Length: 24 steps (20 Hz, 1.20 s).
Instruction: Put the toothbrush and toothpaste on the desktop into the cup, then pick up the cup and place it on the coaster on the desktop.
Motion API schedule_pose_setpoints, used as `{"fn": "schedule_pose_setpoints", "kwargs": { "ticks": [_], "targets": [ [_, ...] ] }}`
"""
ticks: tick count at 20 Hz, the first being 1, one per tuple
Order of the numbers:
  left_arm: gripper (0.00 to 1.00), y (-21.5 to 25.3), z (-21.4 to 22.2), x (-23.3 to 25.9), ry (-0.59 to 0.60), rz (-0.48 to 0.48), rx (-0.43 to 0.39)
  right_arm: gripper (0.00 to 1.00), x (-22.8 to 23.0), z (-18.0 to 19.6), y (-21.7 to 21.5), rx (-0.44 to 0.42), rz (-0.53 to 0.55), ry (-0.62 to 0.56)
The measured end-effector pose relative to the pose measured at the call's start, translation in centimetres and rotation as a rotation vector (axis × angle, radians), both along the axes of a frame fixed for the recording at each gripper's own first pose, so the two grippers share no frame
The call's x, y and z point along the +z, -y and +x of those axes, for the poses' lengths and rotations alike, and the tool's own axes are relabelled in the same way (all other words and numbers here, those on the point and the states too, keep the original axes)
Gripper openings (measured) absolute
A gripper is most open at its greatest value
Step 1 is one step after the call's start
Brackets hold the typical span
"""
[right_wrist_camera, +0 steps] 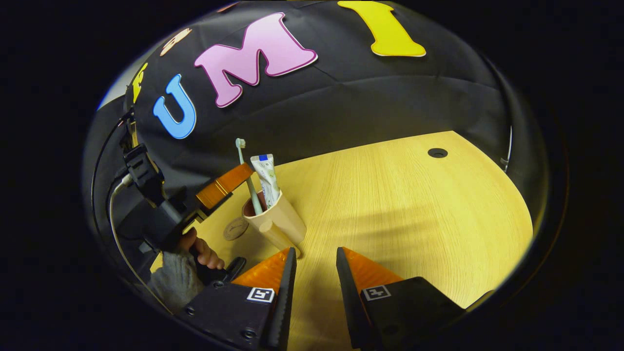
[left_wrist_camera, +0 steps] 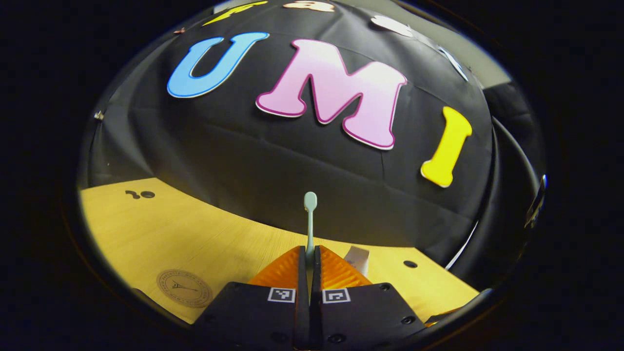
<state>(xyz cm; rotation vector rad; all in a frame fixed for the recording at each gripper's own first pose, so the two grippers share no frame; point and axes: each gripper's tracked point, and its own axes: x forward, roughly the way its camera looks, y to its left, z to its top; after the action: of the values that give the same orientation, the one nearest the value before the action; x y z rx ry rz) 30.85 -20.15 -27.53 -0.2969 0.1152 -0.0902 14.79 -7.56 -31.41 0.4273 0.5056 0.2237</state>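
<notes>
Toothpaste [right_wrist_camera: 265,176] stands in the cup [right_wrist_camera: 277,222]. Left hand-held gripper [left_wrist_camera: 310,261] is clenched on the toothbrush [left_wrist_camera: 310,219], lowered into the cup. Right hand-held gripper [right_wrist_camera: 314,265] released. Coaster [left_wrist_camera: 184,288], at the cup's nine o'clock on the worktop [right_wrist_camera: 399,204], awaits it.

Mint toothbrush [right_wrist_camera: 247,175], beige cup [right_wrist_camera: 282,219]

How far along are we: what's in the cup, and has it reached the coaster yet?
Done: the toothpaste stands in the cup. In hand: the left gripper is shut on the toothbrush, whose lower end is already inside the cup. Left: release the brush, then lift the cup onto the coaster, which lies bare beside it. The right gripper waits open near the cup.
</notes>
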Motion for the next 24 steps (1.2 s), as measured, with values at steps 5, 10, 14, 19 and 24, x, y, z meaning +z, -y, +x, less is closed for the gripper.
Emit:
{"fn": "schedule_pose_setpoints", "kwargs": {
  "ticks": [5, 10, 14, 19, 24],
  "targets": [
    [0.06, 0.4, -0.7, -1.5, -0.013, 0.054, 0.004, 0.5, -0.5, -0.2, 0.0, -0.001, -0.005, -0.026],
    [0.16, 0.7, -1.3, -2.7, -0.041, 0.1, -0.024, 0.5, -0.4, -0.1, -0.2, 0.003, -0.012, -0.033],
    [0.28, 0.1, -2.4, -2.6, -0.047, 0.126, -0.022, 0.5, 0.4, 0.1, -0.6, 0.036, -0.039, -0.028],
    [0.6, -2.8, -6.4, -2.9, -0.137, 0.109, -0.021, 0.51, 2.3, 1.3, -1.7, 0.127, -0.103, -0.03],
    [0.79, -6.9, -13.7, -4.1, -0.272, 0.17, -0.037, 0.56, 2.5, 2.8, -3.6, 0.233, -0.181, -0.078]
  ]
}}
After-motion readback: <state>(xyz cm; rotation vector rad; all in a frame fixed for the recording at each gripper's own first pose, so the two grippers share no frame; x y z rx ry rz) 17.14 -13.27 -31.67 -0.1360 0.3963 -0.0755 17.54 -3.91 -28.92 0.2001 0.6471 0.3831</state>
